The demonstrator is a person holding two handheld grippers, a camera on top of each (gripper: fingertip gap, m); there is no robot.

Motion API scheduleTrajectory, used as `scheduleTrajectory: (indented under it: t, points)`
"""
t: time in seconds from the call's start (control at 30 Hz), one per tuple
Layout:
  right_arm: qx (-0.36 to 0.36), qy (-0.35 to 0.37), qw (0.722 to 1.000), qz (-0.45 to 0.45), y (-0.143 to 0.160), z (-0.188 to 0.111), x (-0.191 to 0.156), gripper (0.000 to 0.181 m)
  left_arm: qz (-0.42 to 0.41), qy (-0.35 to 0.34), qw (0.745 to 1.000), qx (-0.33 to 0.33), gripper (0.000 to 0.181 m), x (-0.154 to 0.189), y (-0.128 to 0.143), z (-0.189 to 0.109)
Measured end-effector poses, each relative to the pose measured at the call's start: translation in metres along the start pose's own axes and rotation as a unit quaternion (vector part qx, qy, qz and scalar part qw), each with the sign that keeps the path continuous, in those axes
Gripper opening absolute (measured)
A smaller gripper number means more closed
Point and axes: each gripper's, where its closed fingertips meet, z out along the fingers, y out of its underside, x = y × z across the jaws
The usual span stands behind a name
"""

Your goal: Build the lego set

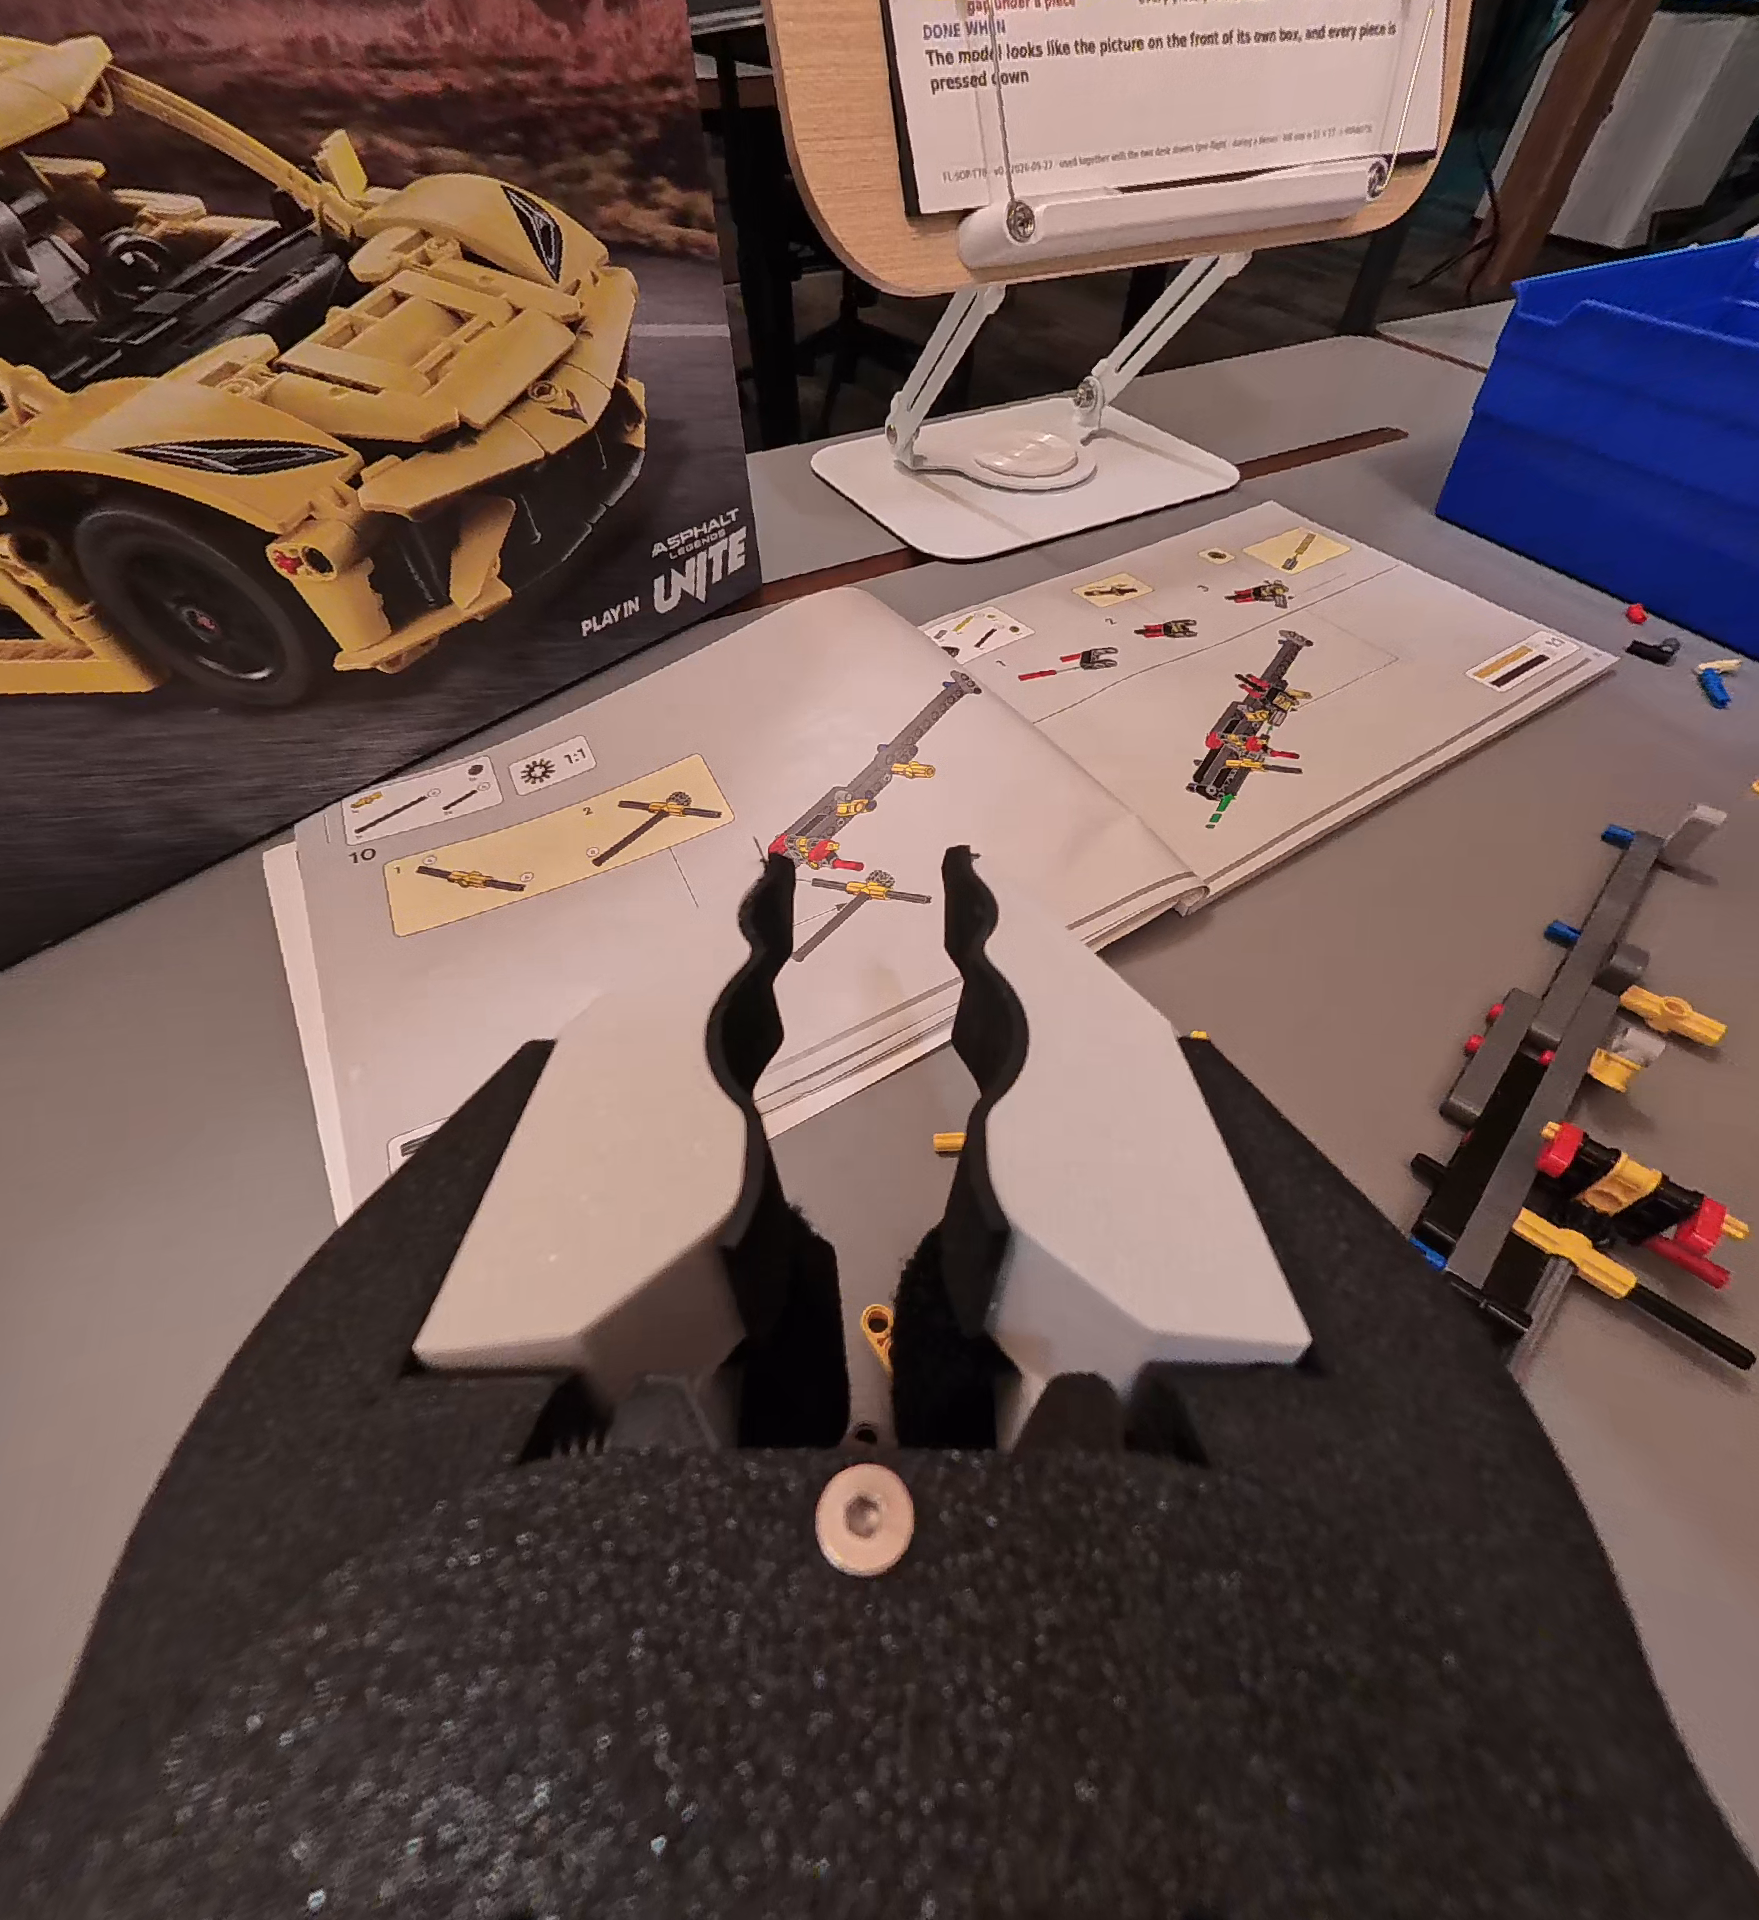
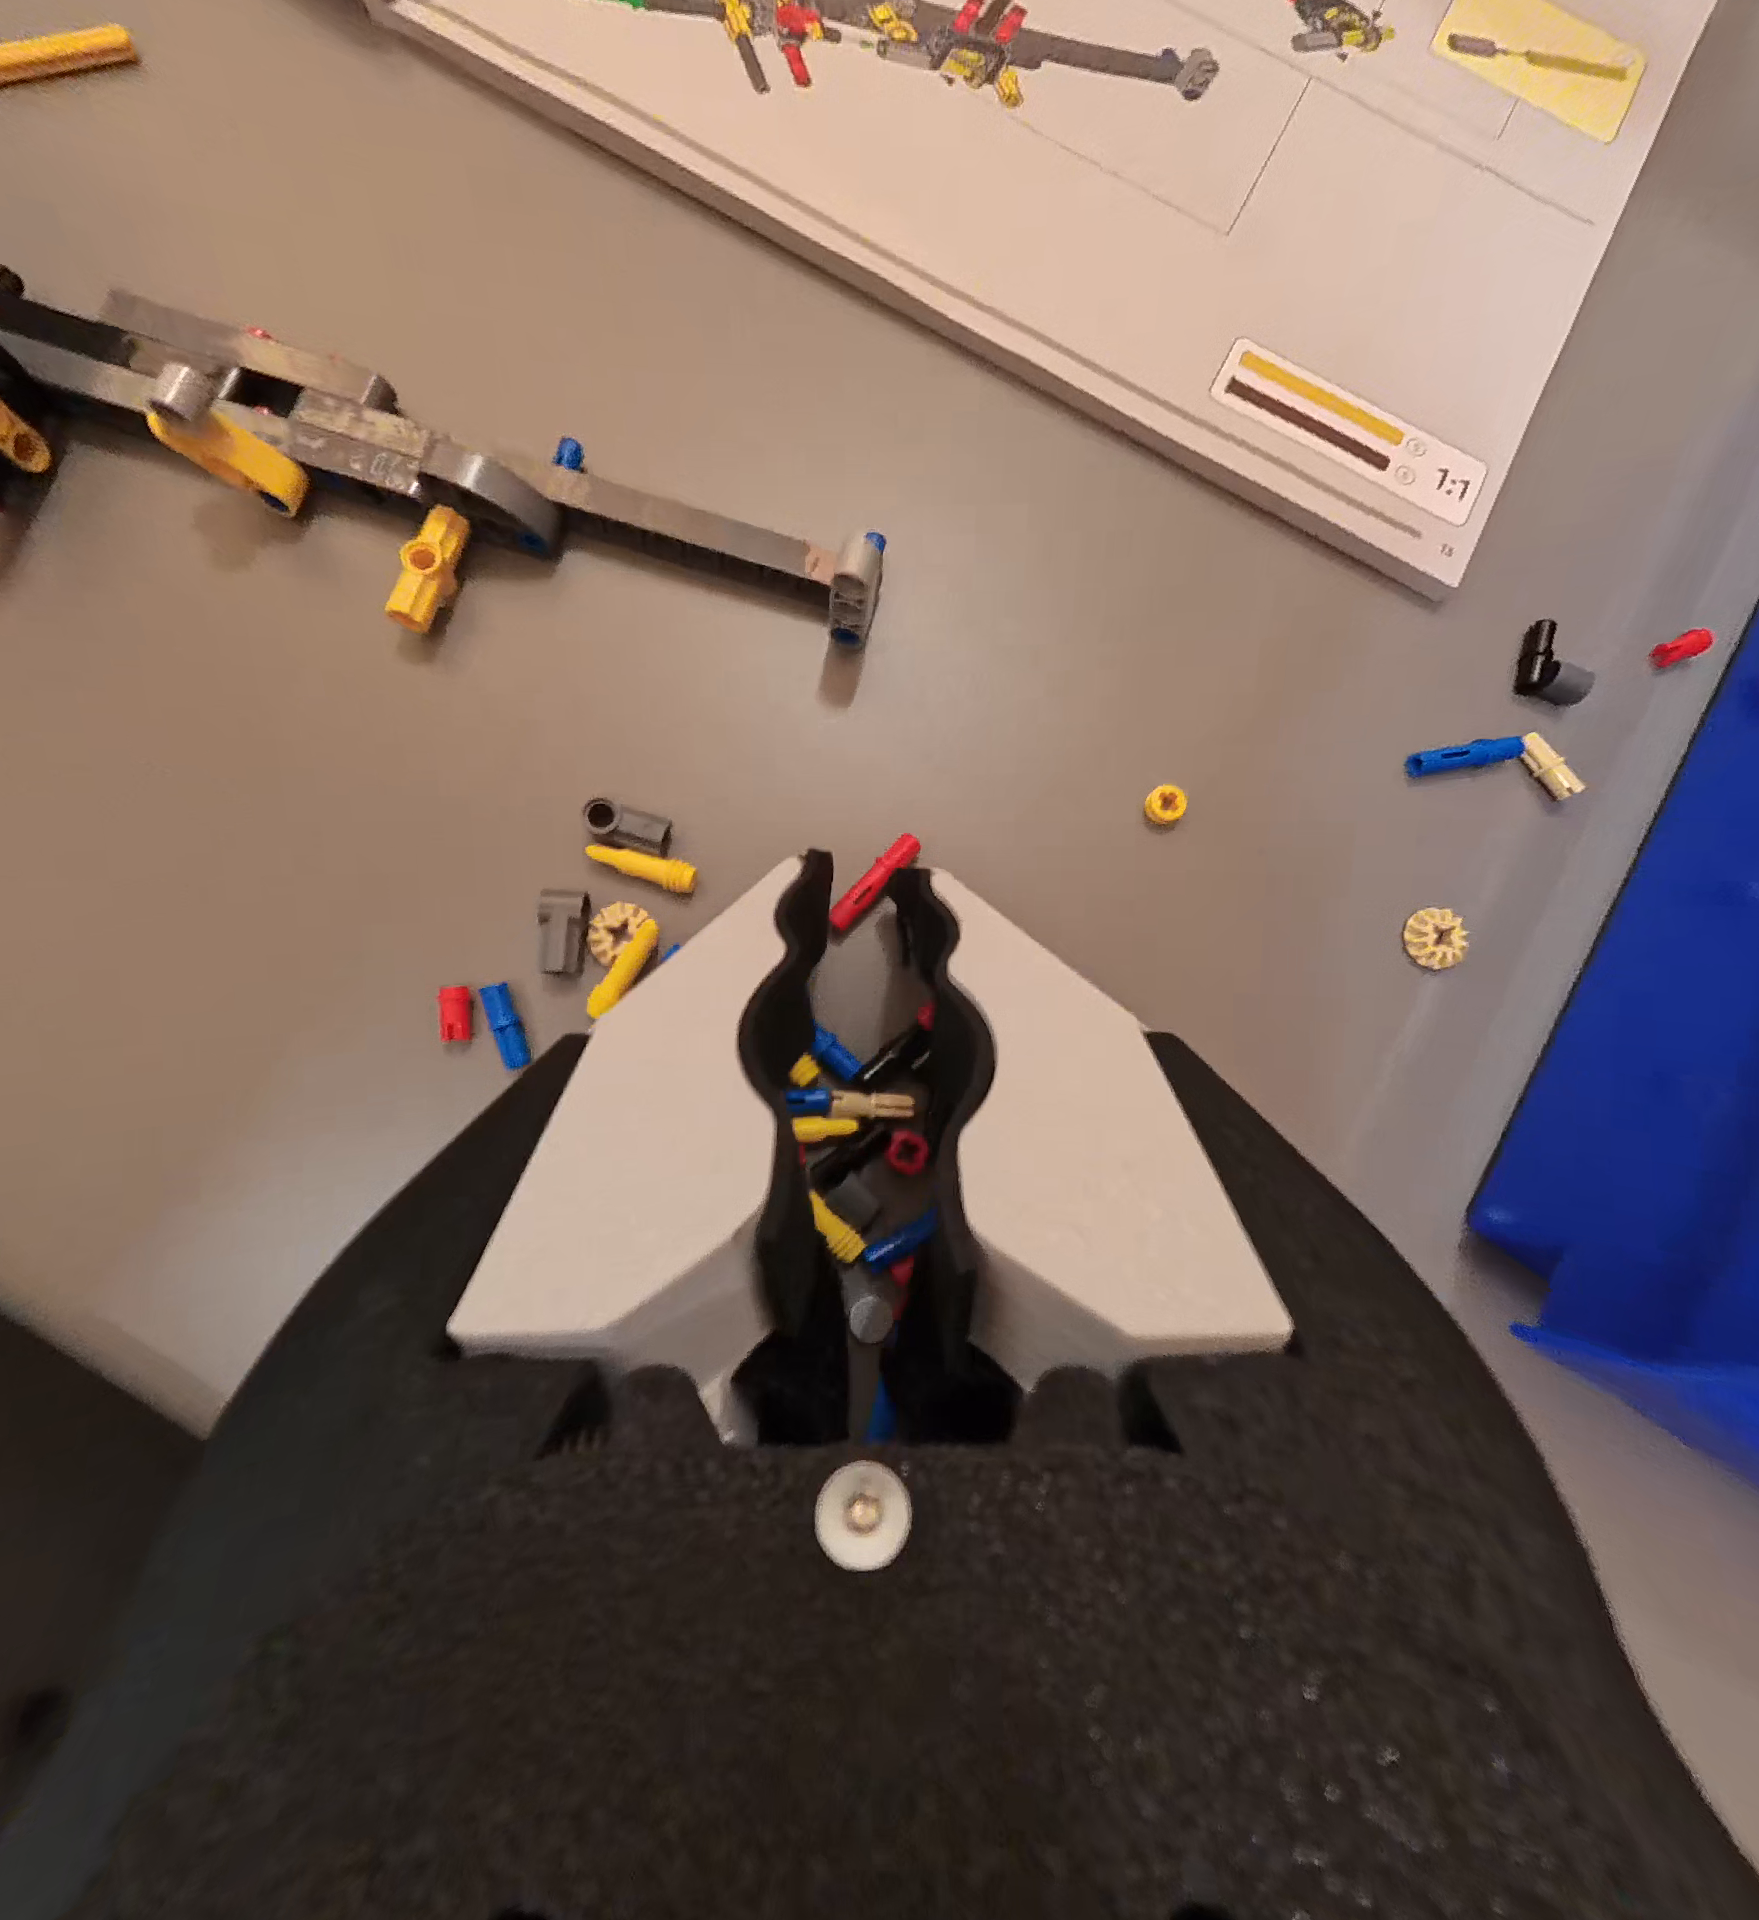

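Left gripper (image 1: 867,868): jaws spread with a clear gap, holding nothing, tips above the open manual (image 1: 854,831) and touching no piece.

Right gripper (image 2: 862,871): jaws nearly closed at the tips, pinching a small red pin (image 2: 875,881) that sits tilted, one end sticking out past the right tip. Whether the tips touch the table (image 2: 958,675) cannot be told.

The partly built model (image 2: 439,457), a long grey beam assembly with yellow, red, black and blue parts, lies flat on the table to the left of the right gripper and apart from it. In the left wrist view the same model (image 1: 1571,1091) lies to the right of the manual.

Loose pieces lie scattered near the right gripper: a yellow bush (image 2: 1164,805), a tan gear (image 2: 1436,938), a blue pin (image 2: 1462,755) and a black elbow (image 2: 1545,665). More pieces show through the gap between the right jaws; most of that heap (image 2: 854,1132) is hidden by the fingers.

Cut off or unclear: the model's left end leaves the right wrist view; the blue bin (image 1: 1664,416) is cropped in both views, contents not visible; the box (image 1: 283,416) with a yellow car picture is cropped at the left; the paper on the stand (image 1: 1041,312) is cropped at the top.

Writing: print appears on the box, the manual pages and the stand's sheet; it is not transcribed here.
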Motion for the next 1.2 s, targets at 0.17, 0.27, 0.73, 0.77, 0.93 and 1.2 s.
scheduleTrajectory:
  t: [0.17, 0.27, 0.73, 0.77, 0.93, 1.2]
  points:
    - [-0.018, -0.006, 1.0, 0.008, 0.002, 0.006, 0.0, 0.015, -0.002, -0.002, 1.0, 0.0, 0.027, -0.002, 0.0, 0.0]
    - [-0.034, 0.02, 0.999, -0.023, 0.007, 0.002, 0.008, 0.012, -0.001, -0.003, 1.0, 0.0, 0.027, -0.002, 0.0, 0.0]
    - [0.067, 0.022, 0.997, 0.016, -0.024, -0.024, 0.02, 0.044, 0.01, 0.0, 1.0, -0.003, 0.027, 0.002, 0.001, 0.0]
    - [0.078, 0.018, 0.996, 0.026, -0.026, -0.024, 0.022, 0.044, 0.011, 0.001, 1.0, -0.003, 0.027, 0.002, 0.001, 0.0]
    - [-0.006, 0.035, 0.999, 0.018, 0.011, -0.003, 0.035, 0.069, 0.022, 0.005, 1.0, -0.005, 0.027, 0.007, 0.001, 0.001]
    - [0.16, -0.057, 0.98, 0.107, -0.045, -0.029, 0.014, 0.069, 0.05, 0.018, 0.999, -0.005, 0.026, 0.018, 0.002, 0.003]
